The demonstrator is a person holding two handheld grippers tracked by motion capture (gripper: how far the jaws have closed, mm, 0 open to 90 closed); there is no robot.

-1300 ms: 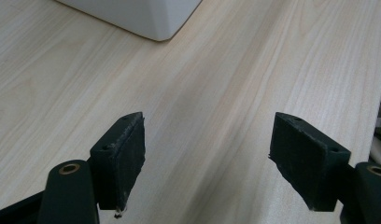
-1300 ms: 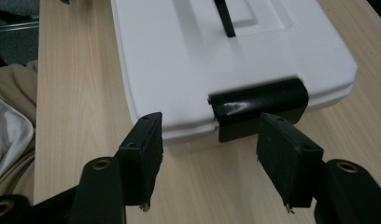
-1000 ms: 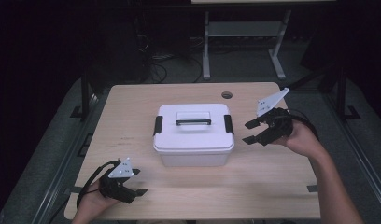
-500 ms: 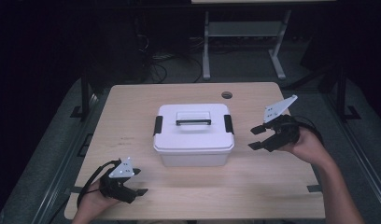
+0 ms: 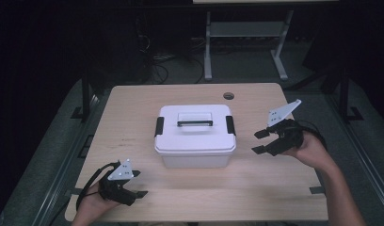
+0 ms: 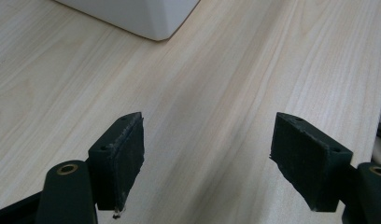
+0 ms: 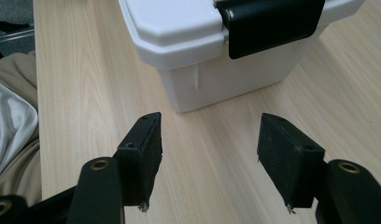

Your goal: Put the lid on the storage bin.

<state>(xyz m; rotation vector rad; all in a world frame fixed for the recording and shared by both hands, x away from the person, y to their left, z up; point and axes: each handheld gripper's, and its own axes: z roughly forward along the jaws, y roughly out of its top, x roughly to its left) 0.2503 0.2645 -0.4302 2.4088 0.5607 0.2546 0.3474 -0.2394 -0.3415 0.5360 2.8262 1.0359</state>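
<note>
While both jaws are spread wide, the right hand-held gripper is held beside a white plastic box with black latches on the pale wood-grain surface; the left hand-held gripper is equally wide.

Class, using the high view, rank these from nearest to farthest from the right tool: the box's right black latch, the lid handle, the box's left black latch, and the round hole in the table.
From the right tool:
1. Right black latch, on the box's near side.
2. Round hole, at the table's far edge, and lid handle, mid-lid: too close to call.
3. Left black latch, on the box's opposite side.
</note>
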